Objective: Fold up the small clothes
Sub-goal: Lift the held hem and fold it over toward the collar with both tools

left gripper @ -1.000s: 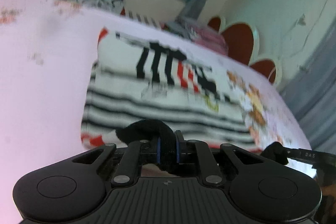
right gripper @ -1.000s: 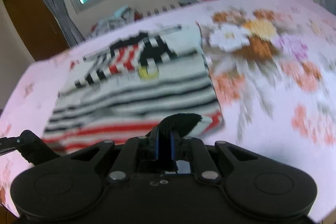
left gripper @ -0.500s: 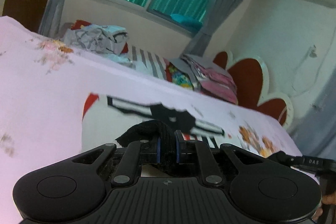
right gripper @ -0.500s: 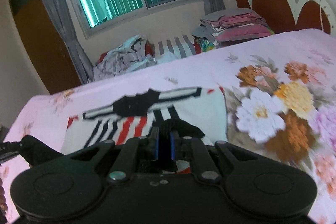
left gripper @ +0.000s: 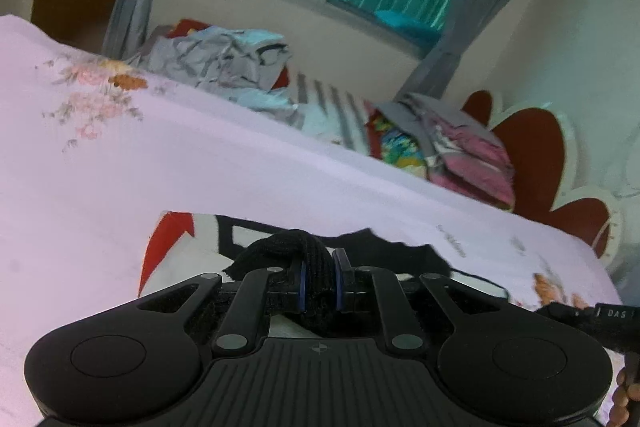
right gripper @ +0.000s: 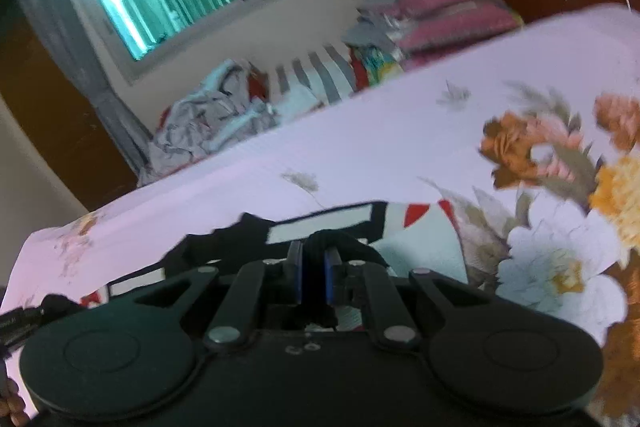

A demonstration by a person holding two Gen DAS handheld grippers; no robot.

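Black hem is pinched by left gripper (left gripper: 319,281) and right gripper (right gripper: 313,277); only right view shows big flowers (right gripper: 560,267).

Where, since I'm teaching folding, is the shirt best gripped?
Pinch the black edge of the shirt at two spaced spots, one gripper each, coming low from the near side. It lies flat and limp on the bed, so only an edge offers a bite. The left gripper and right gripper are shut on that edge.

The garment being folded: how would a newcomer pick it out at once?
On the pink floral bedsheet, nearest the cameras, lies the small garment, its black edge pinched by the left gripper and the right gripper. Unlike the crumpled clothes pile beyond, it is white with black and red markings.
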